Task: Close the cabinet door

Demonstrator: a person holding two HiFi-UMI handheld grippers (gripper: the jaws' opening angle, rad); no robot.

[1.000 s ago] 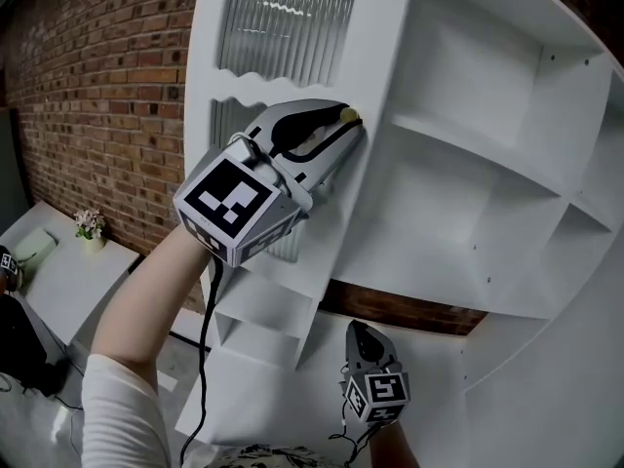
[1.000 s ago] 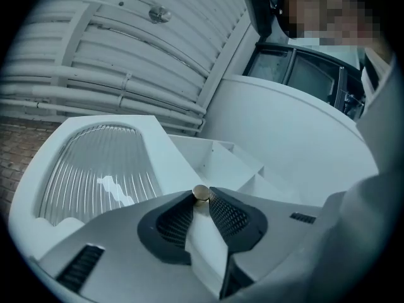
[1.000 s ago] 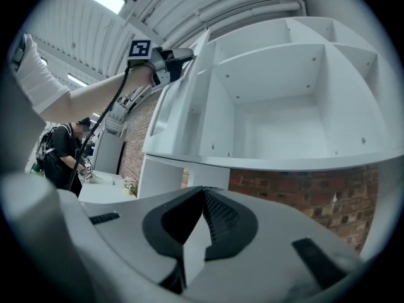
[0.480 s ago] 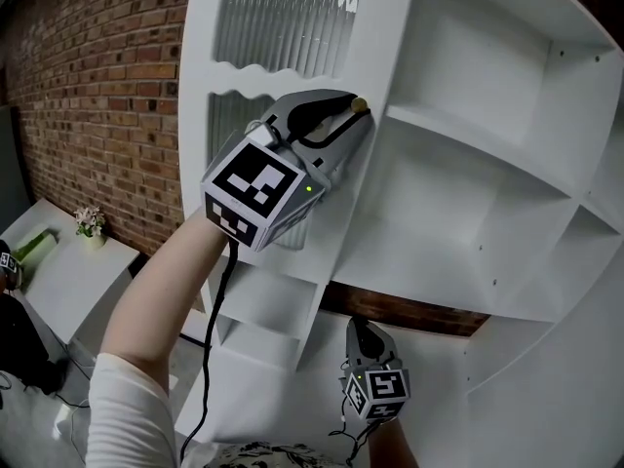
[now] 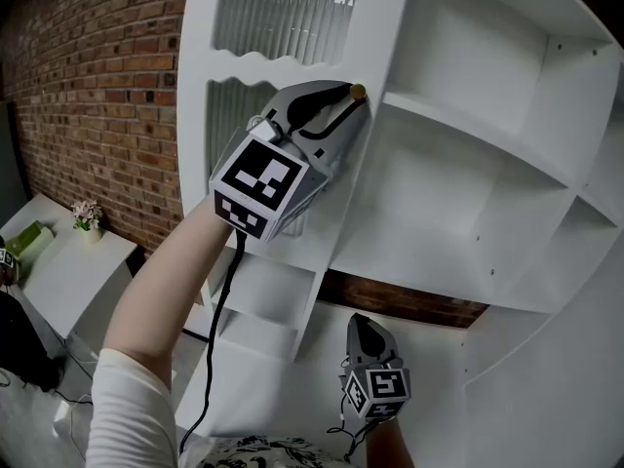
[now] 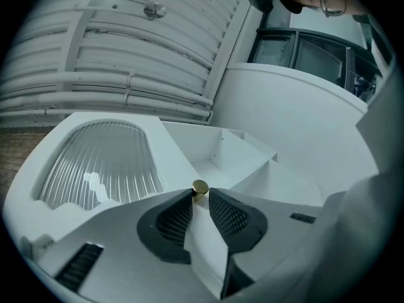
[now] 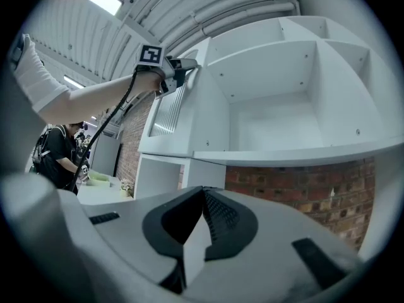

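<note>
Left gripper (image 6: 201,196): jaws closed on the brass knob (image 6: 199,187) of the cabinet door (image 6: 95,163), which stands ajar at the left edge of the open cabinet (image 5: 468,174). Best practice is probably to follow the hinge arc with a firm grip and no twisting. Right gripper (image 7: 203,193): jaws together, empty. The hinges and the knob's stem are hidden.

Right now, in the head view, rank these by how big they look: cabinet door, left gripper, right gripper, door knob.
1. cabinet door
2. left gripper, closed on the knob
3. right gripper, clearly smaller
4. knob, tiny
</note>
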